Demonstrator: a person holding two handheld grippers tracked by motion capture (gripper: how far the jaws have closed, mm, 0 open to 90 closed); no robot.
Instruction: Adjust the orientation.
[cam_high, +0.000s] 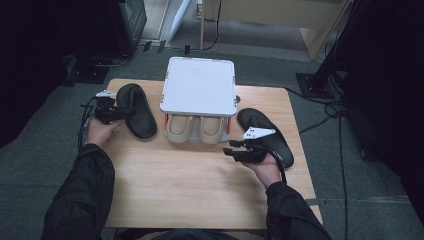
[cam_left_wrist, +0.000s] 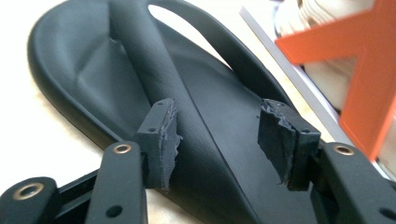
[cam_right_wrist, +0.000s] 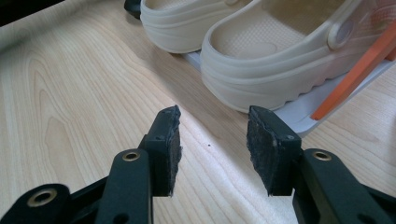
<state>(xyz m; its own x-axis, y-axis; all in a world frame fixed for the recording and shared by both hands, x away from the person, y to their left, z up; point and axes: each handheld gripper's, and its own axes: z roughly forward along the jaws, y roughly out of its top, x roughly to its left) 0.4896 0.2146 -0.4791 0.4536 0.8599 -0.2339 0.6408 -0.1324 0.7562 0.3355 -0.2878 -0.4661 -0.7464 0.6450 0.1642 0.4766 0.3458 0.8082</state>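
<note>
The left hand-held gripper (cam_left_wrist: 217, 135) stands released, jaws straddling the black slipper (cam_left_wrist: 140, 93) near the counter's (cam_high: 200, 185) far left corner, pads not pressing it. The right hand-held gripper (cam_right_wrist: 212, 149) hangs released and empty above bare wood, near the beige clogs (cam_right_wrist: 280, 56); the near half lies free.

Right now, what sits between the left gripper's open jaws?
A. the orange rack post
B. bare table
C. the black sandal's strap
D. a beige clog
C: in the left gripper view, the left gripper has its jaws apart around the black sandal's strap, not pressing it.
</note>
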